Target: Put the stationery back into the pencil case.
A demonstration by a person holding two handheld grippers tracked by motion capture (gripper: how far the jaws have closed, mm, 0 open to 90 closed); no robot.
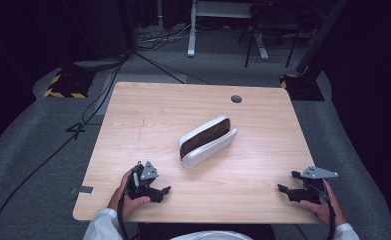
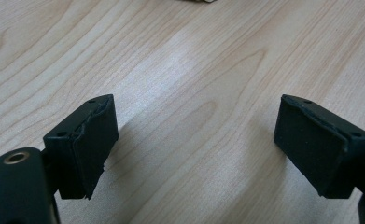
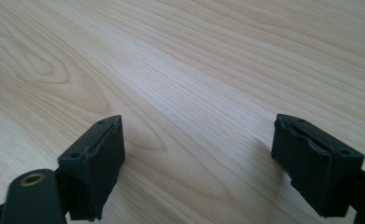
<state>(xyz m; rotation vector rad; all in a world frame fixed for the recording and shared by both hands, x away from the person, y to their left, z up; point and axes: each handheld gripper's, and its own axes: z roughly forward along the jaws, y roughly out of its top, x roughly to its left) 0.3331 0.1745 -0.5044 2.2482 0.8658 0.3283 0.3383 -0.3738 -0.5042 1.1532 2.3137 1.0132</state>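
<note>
Both claws rest wide open and empty, left claw (image 1: 159, 192) and right claw (image 1: 286, 182), near the surface (image 1: 263, 120) edge; next move, likely reaching in to the case (image 1: 207, 141) at centre.

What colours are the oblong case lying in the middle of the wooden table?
White shell with a dark brown middle band, best in the high view: oblong case.

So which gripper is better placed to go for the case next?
Left, probably. The left gripper sits nearer the case, jaws open, bare table between them. The right gripper is also open but lies farther off by the table's right edge.
</note>
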